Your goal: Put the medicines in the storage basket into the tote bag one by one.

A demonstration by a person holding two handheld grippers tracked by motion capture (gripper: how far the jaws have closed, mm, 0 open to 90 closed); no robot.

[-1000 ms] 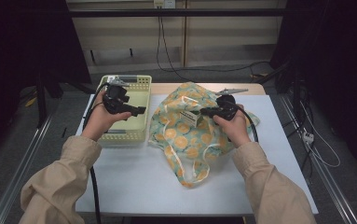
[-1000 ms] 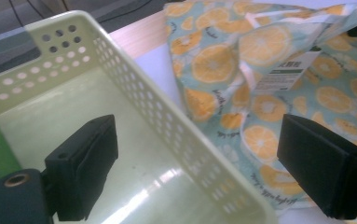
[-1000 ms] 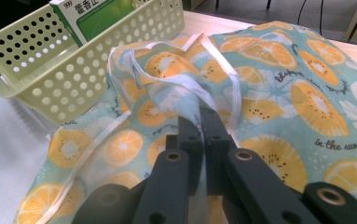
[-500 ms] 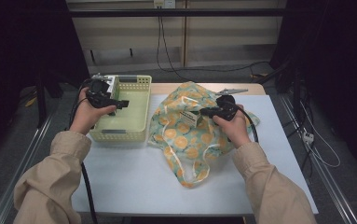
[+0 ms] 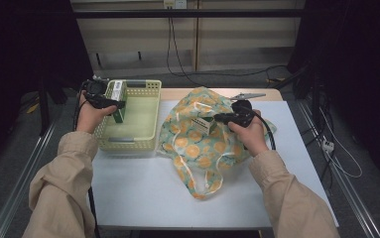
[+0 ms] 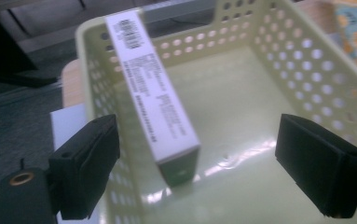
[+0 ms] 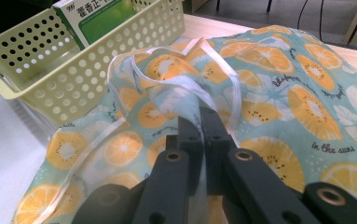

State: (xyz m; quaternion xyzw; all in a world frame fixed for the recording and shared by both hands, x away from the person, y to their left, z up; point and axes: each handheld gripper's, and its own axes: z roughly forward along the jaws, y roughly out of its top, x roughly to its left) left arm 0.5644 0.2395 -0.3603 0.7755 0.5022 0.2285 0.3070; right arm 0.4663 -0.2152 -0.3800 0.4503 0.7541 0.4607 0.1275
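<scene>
Our left claw (image 5: 109, 103) hangs over the left rim of the basket (image 5: 143, 130), its jaws standing wide apart; a box (image 6: 155, 100) stands between them, but the pads do not press on it. In the left claw view the box leans against the basket's left wall with its white printed side up and its lower end on the basket floor. From above, we see the box (image 5: 118, 100) at the far left corner of the basket. Our right claw (image 5: 218, 118) has its jaws pressed together on a fold of the bag (image 5: 197, 144), the cloth with its orange-slice print and white strap pinched between the black jaws (image 7: 199, 122). The bag lies spread on the bench (image 5: 143, 191) just to the right of the basket, touching its side. A small card or packet (image 5: 203, 124) sits in the bag's opening near the right claw; we cannot tell what it is.
</scene>
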